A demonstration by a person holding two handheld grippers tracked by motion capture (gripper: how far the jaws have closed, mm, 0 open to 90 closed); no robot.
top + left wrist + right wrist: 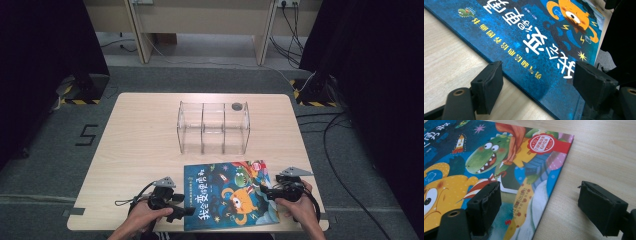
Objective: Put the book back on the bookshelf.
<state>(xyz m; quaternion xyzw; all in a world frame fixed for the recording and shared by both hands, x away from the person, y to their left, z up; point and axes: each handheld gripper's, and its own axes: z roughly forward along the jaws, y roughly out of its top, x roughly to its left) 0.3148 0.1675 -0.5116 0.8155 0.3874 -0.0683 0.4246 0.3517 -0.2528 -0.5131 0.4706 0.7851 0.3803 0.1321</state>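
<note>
A children's picture book (229,194) with a dark blue cover, an orange monster and a green dinosaur lies flat at the table's near edge. My left gripper (184,210) is at the book's left edge. In the left gripper view its jaws stand open (537,75) astride that edge of the book (531,42), one jaw over bare wood, the other over the cover. My right gripper (268,192) is at the book's right edge. In the right gripper view it (539,195) is open, one jaw above the cover (499,157), the other above the table.
A clear plastic organiser (213,127) with three compartments stands in the middle of the wooden table (140,135), just beyond the book. A small grey round object (236,106) sits at its far right corner. Dark curtains flank the table.
</note>
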